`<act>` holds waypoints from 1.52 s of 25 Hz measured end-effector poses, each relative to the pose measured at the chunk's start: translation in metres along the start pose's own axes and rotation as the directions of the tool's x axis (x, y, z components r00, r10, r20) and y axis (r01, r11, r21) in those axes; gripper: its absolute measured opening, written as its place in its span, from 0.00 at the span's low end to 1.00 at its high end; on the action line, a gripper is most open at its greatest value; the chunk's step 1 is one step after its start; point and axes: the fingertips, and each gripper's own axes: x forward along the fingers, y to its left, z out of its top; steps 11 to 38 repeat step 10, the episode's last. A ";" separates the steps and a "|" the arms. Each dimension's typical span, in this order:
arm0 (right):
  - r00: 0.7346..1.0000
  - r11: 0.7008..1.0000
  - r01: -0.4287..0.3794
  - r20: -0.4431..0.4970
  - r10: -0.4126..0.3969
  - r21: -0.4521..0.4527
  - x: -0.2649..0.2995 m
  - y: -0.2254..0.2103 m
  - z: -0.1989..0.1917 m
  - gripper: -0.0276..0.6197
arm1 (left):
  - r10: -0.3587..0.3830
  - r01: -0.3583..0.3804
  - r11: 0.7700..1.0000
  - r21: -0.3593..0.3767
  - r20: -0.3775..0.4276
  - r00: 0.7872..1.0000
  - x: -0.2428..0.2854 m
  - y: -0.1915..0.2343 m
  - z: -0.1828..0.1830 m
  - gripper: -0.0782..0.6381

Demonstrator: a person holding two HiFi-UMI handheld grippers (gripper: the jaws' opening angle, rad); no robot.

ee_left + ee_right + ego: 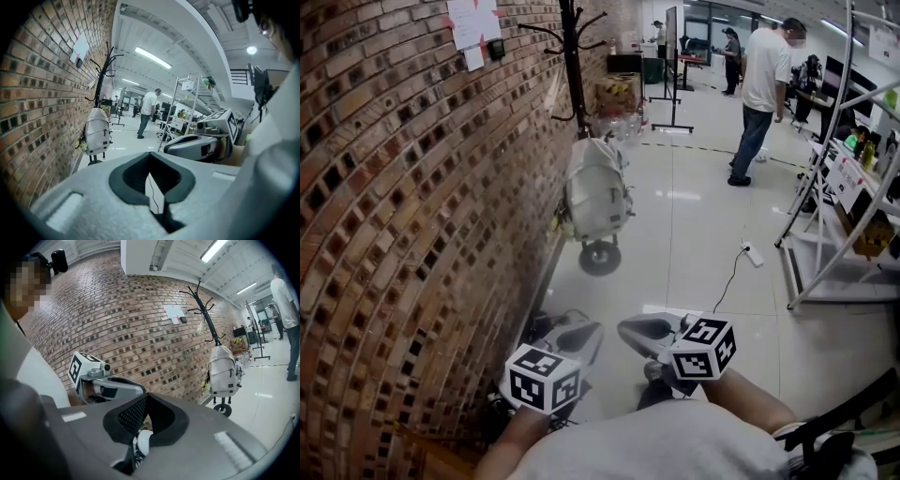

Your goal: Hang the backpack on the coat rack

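Left gripper view: your left gripper [152, 185] has its jaws pressed together with nothing between them, and only a pale sliver shows through the dark hollow. Right gripper view, same story: your right gripper [144, 425] has its jaws together and empty, with a bit of white shoe [140, 442] visible below through the gap. Head view puts both tools low and close to your body, side by side, tips near each other but not touching, pointed down the aisle toward the rack. This reads as a neutral hands-off pose, probably because you have nothing to carry. The backpack [596, 192] is well apart from both grippers, hung on the coat rack [573, 66] just beside the brick wall [394, 187]. Which hook or loop takes the weight is too small to tell. The bag hangs upright on the lower part of the pole, clear of the floor and just above the rack's round base [600, 258]. Looks: light grey-white fabric, rounded top, full body, a dark line across the lower front, and something yellowish on its wall side. Judged from this, the hang is done and the bag sits steady. Farther out, a person [764, 84] stands in the aisle, metal shelving [844, 216] is on the right, and a power strip [752, 255] lies on the floor.
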 end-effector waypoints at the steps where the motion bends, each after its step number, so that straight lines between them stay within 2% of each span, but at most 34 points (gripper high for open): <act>1: 1.000 1.000 0.000 -0.002 0.000 0.001 0.000 -0.001 0.000 0.04 | 0.000 0.000 1.000 -0.002 -0.001 1.000 0.001 0.000 0.000 0.11; 38: 1.000 1.000 -0.009 -0.017 0.009 -0.003 0.003 -0.003 -0.003 0.04 | 0.001 -0.001 1.000 -0.005 -0.006 1.000 0.005 0.003 -0.003 0.11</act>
